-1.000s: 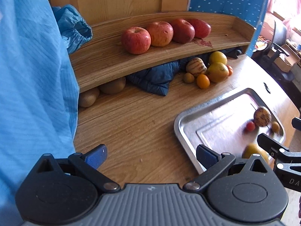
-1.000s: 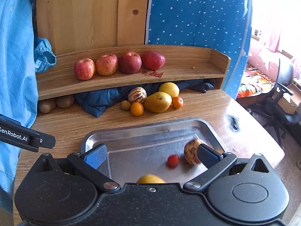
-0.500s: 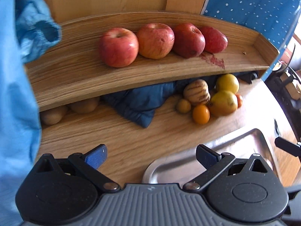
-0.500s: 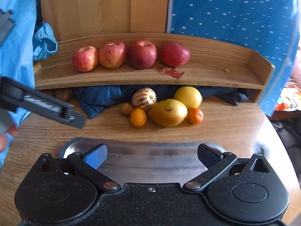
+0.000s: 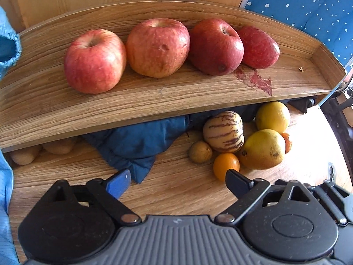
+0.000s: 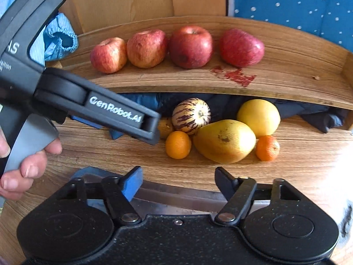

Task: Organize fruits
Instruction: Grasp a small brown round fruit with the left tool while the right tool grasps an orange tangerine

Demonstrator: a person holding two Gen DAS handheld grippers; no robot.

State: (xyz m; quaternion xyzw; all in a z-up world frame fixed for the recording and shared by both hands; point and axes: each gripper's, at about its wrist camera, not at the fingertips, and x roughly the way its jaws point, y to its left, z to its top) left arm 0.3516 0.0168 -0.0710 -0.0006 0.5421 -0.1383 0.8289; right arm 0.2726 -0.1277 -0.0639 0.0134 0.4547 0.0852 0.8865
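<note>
Several red apples (image 5: pixel 157 47) (image 6: pixel 190 46) stand in a row on the wooden shelf (image 5: pixel 154 101) (image 6: pixel 286 84). Under its front edge, on the table, a cluster of fruit lies: a striped melon (image 5: pixel 223 131) (image 6: pixel 190 113), a yellow mango (image 5: pixel 262 149) (image 6: pixel 225 141), a yellow round fruit (image 5: pixel 273 116) (image 6: pixel 258 115), a small orange (image 5: pixel 226 165) (image 6: pixel 178 144), another orange (image 6: pixel 267 148) and a small brown fruit (image 5: pixel 200 151). My left gripper (image 5: pixel 176 182) is open and empty, close to the small orange. My right gripper (image 6: pixel 177 180) is open and empty, just short of the cluster.
A dark blue cloth (image 5: pixel 136 143) lies under the shelf. Brown round fruits (image 5: pixel 59 145) sit at the far left beneath it. The metal tray's rim (image 6: pixel 176 195) shows under my right gripper. The left gripper's body (image 6: pixel 72 97) and a hand (image 6: pixel 28 165) fill the right view's left side.
Both grippers have moved forward from over the tray toward the shelf and the fruit cluster. The tray's fruits have dropped out of view. Both stay open.
</note>
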